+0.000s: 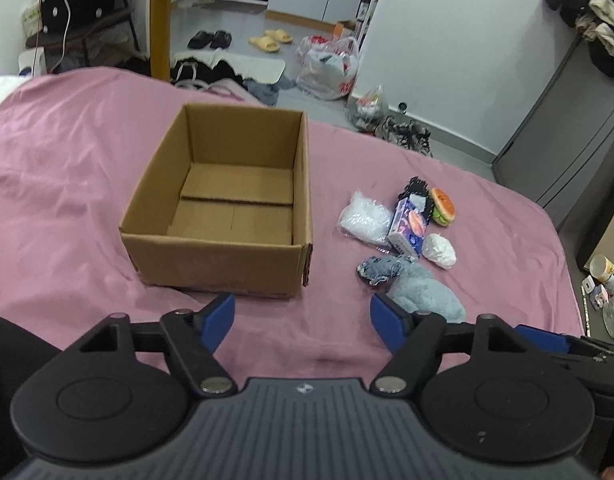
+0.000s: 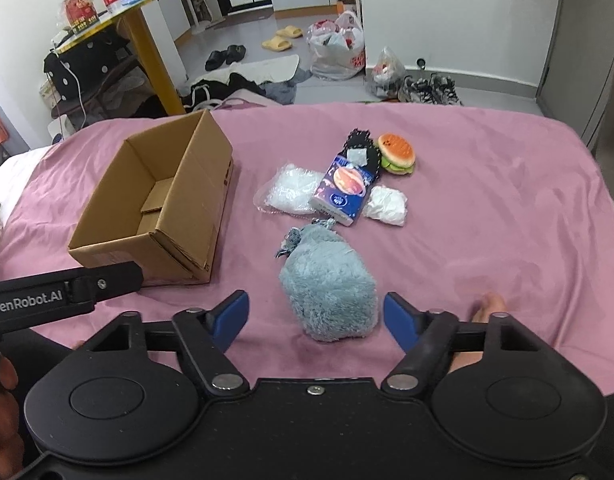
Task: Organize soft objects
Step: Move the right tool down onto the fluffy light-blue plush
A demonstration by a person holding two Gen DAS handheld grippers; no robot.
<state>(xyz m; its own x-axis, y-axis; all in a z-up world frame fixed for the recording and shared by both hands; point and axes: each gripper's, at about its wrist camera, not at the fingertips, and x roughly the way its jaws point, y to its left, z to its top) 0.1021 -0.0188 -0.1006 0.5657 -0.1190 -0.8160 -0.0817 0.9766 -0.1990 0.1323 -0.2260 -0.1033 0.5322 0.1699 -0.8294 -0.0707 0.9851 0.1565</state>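
Pink bedsheet [image 2: 487, 184] carries the empty cardboard box [image 1: 227, 200] and, well to its right, the soft items. We see the blue plush [image 2: 331, 292] just ahead of the right gripper [image 2: 317, 312], fingers spread; the left gripper [image 1: 303, 316] is likewise spread, holding nothing.

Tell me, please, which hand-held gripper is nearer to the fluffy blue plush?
Right. The right hand-held gripper is open with the fluffy blue plush just ahead between its fingers. The left hand-held gripper is open facing the cardboard box; the plush lies off to its right.
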